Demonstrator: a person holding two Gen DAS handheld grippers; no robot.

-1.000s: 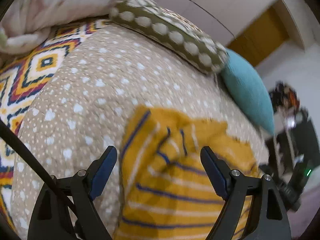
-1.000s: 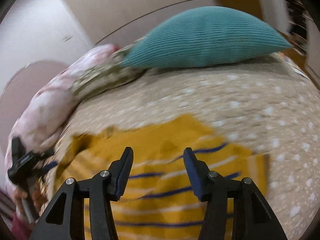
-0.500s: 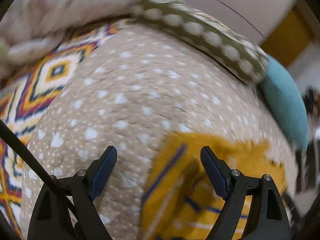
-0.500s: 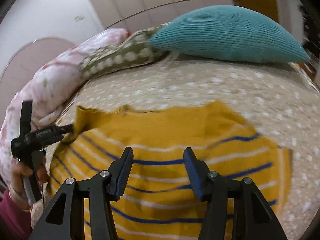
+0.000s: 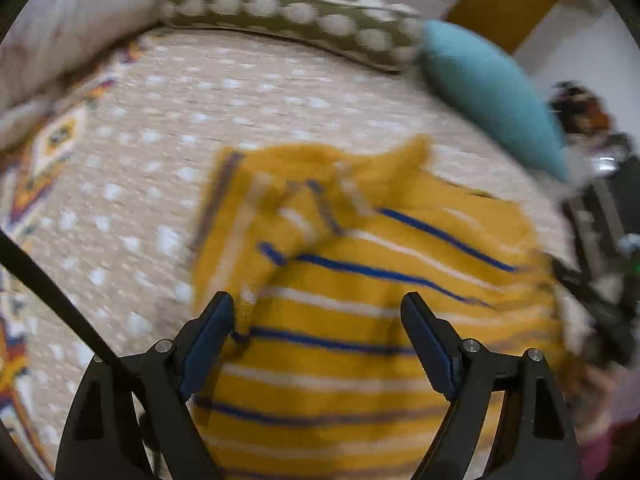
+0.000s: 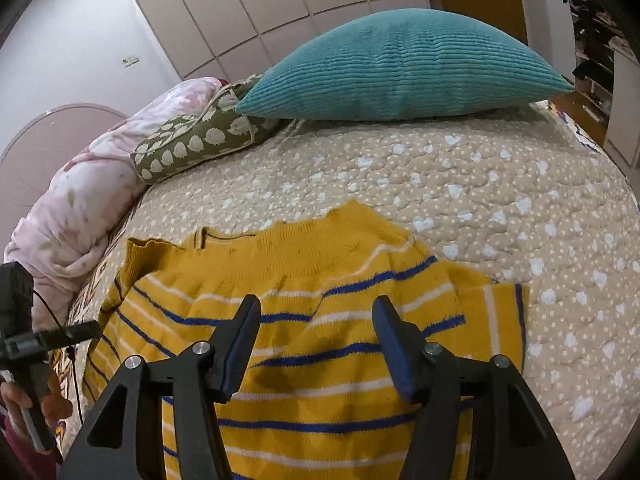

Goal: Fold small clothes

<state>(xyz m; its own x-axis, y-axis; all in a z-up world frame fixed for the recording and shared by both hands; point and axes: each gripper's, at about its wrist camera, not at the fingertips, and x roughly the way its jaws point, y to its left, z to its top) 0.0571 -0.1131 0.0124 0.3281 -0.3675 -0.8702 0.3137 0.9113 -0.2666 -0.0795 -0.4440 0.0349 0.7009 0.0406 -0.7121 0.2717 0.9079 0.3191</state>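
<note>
A small mustard-yellow sweater [image 6: 320, 304] with blue and white stripes lies spread on a beige quilt [image 6: 480, 184] with white hearts. Both its sleeves are folded in over the body; the left one shows in the left wrist view [image 5: 280, 232]. My right gripper [image 6: 316, 320] is open and empty, just above the sweater's middle. My left gripper [image 5: 318, 316] is open and empty above the sweater [image 5: 360, 280] near its left side. In the right wrist view the left gripper [image 6: 84, 330] pokes in from the left edge, by the sweater's left shoulder.
A teal ribbed pillow [image 6: 400, 68], an olive patterned pillow [image 6: 192, 144] and a pink floral duvet [image 6: 80, 200] lie along the far side of the bed. A colourful patterned sheet [image 5: 52, 140] shows at the left. Wardrobe doors stand behind.
The left gripper has swung right, bringing more of the sweater into its view. The right gripper has drawn back a little; the sweater now lies flatter.
</note>
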